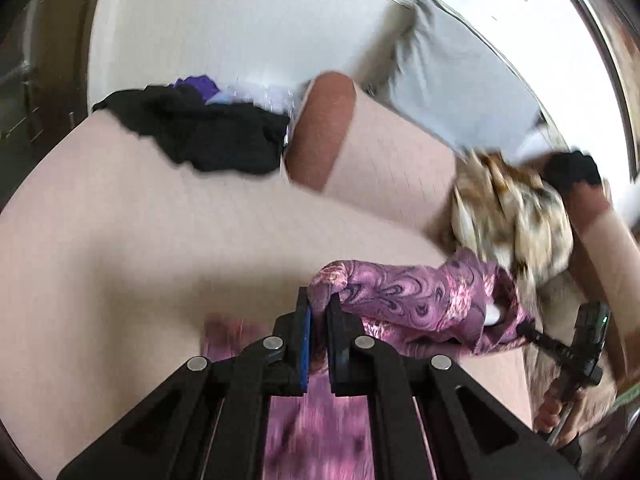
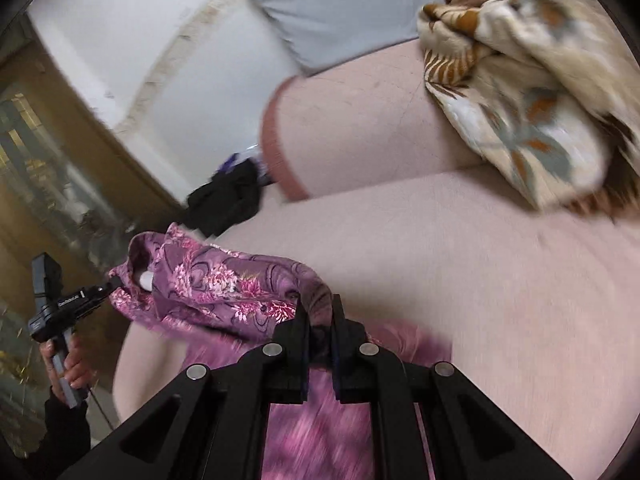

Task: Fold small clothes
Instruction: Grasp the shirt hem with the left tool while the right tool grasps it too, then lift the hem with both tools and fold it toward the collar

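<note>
In the left wrist view, the left tongs [image 1: 319, 308] sit at six o'clock, clamped tight on a corner of the purple garment [image 1: 420, 304], which stretches off toward three o'clock, where the right tongs [image 1: 520, 326] pinch its other end. The garment hangs lifted above the pink bed [image 1: 140, 240], its lower part drooping blurred beneath the jaws. A black cloth [image 1: 208, 132] lies at ten o'clock, and a brown patterned cloth [image 1: 512, 216] at two o'clock. In the right wrist view, the right tongs [image 2: 320, 316] at six o'clock are likewise closed hard on the garment's near corner, the fabric [image 2: 224, 284] running to nine o'clock, where the left tongs [image 2: 114, 282] grip it beside a hand [image 2: 70, 368]. The patterned cloth [image 2: 532, 92] sits at one o'clock. Both grips look shallow, close to the hem, so a brisk swing could pull a corner free. If the hands drift unevenly, I judge the fabric would land creased or skewed, perhaps brushing the patterned cloth.
</note>
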### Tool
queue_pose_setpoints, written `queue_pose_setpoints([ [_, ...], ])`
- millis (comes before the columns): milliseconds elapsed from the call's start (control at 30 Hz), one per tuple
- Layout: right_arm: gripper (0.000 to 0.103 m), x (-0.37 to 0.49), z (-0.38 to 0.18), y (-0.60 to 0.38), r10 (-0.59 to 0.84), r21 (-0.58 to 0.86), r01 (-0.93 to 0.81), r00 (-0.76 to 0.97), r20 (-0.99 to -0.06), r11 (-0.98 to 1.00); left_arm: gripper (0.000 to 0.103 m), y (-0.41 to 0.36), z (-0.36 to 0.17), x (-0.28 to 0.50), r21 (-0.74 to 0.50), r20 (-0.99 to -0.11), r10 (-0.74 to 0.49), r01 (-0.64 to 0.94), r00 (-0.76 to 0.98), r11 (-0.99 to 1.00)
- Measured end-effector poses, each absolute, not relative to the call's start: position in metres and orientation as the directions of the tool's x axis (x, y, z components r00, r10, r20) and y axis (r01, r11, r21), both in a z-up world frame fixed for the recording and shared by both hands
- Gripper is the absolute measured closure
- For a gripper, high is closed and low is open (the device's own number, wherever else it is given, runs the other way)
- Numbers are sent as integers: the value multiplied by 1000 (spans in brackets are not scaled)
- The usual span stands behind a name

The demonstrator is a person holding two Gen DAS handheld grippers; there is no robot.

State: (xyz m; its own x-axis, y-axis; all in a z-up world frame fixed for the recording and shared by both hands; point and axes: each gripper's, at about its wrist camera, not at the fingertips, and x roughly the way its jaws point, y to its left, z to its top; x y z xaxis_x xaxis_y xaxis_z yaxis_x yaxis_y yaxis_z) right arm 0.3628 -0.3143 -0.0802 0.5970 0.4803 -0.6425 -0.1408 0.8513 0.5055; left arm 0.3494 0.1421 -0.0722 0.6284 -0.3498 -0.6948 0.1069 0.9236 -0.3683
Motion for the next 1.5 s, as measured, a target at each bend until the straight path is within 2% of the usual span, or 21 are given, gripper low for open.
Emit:
queue_pose_setpoints([
  [67, 94, 318, -90, -307, 452, 470, -130, 581, -678, 873, 97, 141, -101, 311, -349, -747, -331, 83, 576, 933],
  [167, 94, 262, -134, -296, 426, 461, -66, 515, -744, 885, 96, 139, -182, 267, -354, -846, -310, -22, 433, 935],
  [233, 91, 240, -168, -290, 406, 450, -17, 462, -788, 893, 95, 137, -210, 250, -298, -894, -251, -75, 372, 952],
  [300, 87, 225, -189, -287, 364, 419, 44, 423, -830, 907, 88, 140, -213, 232, -347, -889, -289, -112, 354, 931],
  [333, 81, 214, -189, -289, 351, 420, 77, 427, -833, 904, 84, 141, -205, 223, -369, -875, -305, -109, 376, 923],
  [367, 76, 207, -184, -291, 358, 439, 90, 444, -821, 894, 68, 142, -196, 215, -373, -866, -308, -101, 394, 922],
  [400, 58, 197, -175, -294, 381, 475, 92, 473, -794, 875, 52, 143, -189, 211, -379, -860, -310, -100, 406, 920],
  [433, 43, 190, -167, -297, 397, 498, 90, 492, -775, 862, 47, 146, -183, 208, -388, -853, -312, -106, 419, 916],
  [500, 35, 180, -155, -304, 411, 534, 103, 525, -746, 839, 47, 150, -173, 200, -409, -839, -325, -112, 437, 906],
  [633, 33, 172, -162, -320, 496, 659, 174, 526, -691, 732, 39, 157, -172, 214, -482, -825, -387, -155, 412, 862],
  [800, 32, 188, -208, -323, 560, 727, 359, 468, -683, 586, 37, 159, -196, 257, -510, -850, -417, -301, 323, 806],
  [933, 32, 210, -221, -326, 542, 692, 467, 431, -721, 550, 37, 145, -215, 269, -422, -906, -368, -363, 209, 831],
  [1167, 32, 210, -231, -303, 542, 645, 450, 350, -764, 618, 37, 135, -237, 241, -396, -918, -355, -362, 177, 844],
  [1200, 35, 211, -235, -303, 543, 645, 456, 350, -764, 613, 40, 136, -241, 240, -395, -919, -356, -374, 172, 839],
  [1233, 44, 212, -237, -303, 536, 636, 463, 345, -771, 617, 41, 137, -241, 238, -397, -917, -352, -378, 186, 836],
  [1267, 51, 213, -237, -303, 518, 620, 467, 341, -784, 631, 49, 137, -240, 237, -398, -917, -348, -376, 195, 837],
  [1300, 66, 215, -235, -302, 494, 597, 455, 335, -802, 661, 69, 137, -237, 236, -406, -913, -350, -368, 211, 836],
  [1333, 81, 217, -233, -302, 482, 586, 444, 334, -810, 678, 81, 136, -234, 236, -434, -899, -375, -354, 224, 828],
  [1367, 86, 217, -230, -302, 475, 582, 432, 337, -813, 689, 91, 137, -232, 235, -462, -885, -403, -345, 231, 817],
  [1400, 90, 217, -227, -304, 488, 596, 414, 344, -802, 688, 91, 138, -225, 234, -481, -874, -413, -339, 256, 808],
  [1500, 92, 215, -201, -317, 499, 633, 352, 404, -767, 689, 91, 138, -189, 228, -522, -833, -427, -246, 352, 816],
])
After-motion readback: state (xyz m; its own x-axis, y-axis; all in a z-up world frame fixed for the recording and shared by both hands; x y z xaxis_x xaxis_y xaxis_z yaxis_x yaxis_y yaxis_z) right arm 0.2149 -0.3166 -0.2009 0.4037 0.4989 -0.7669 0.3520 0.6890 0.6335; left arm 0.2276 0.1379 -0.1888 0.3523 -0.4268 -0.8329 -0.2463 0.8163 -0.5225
